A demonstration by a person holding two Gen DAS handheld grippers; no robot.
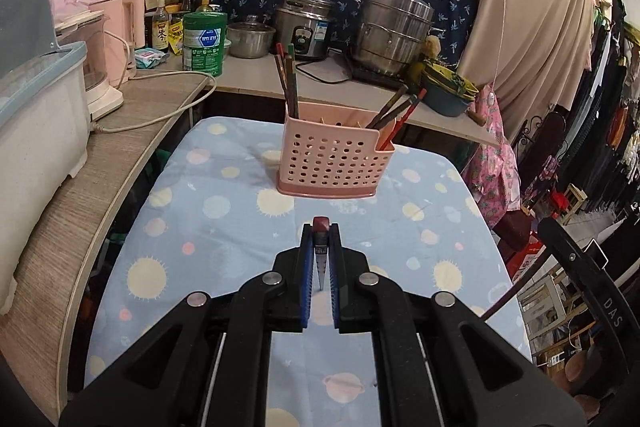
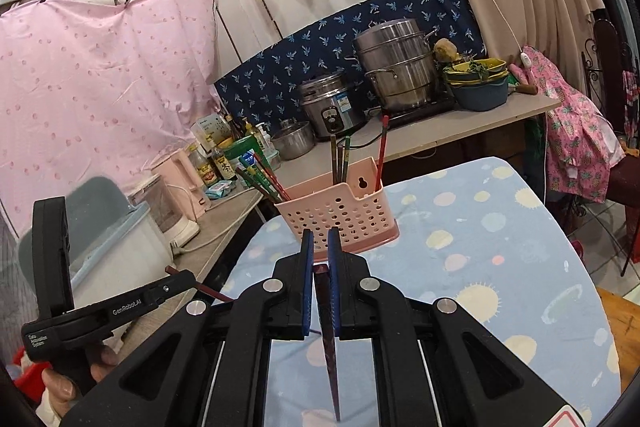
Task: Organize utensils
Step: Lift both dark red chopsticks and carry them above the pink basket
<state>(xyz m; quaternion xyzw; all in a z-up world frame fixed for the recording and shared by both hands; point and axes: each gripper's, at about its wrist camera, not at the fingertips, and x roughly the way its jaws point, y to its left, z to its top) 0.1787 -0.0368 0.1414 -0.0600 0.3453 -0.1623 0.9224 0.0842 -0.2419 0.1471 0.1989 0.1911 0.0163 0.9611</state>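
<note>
A pink perforated utensil basket [image 1: 330,163] stands on the dotted blue table [image 1: 224,227], with several chopsticks upright in its left and right compartments. My left gripper [image 1: 321,231] is shut on a dark red chopstick [image 1: 321,227], seen end-on, a short way in front of the basket. In the right wrist view the basket [image 2: 340,217] is just beyond my right gripper [image 2: 321,241], which is shut on a dark chopstick [image 2: 328,339] that hangs down between its pads. The left gripper [image 2: 176,281] shows at the lower left, its chopstick sticking out both sides.
A wooden counter [image 1: 80,187] runs along the left with a white-and-blue bin [image 1: 36,115] and a pink kettle. The back shelf holds a rice cooker [image 1: 306,25], steel pots [image 1: 390,31], a green tin and bottles. Stacked bowls [image 1: 448,91] sit at the shelf's right end.
</note>
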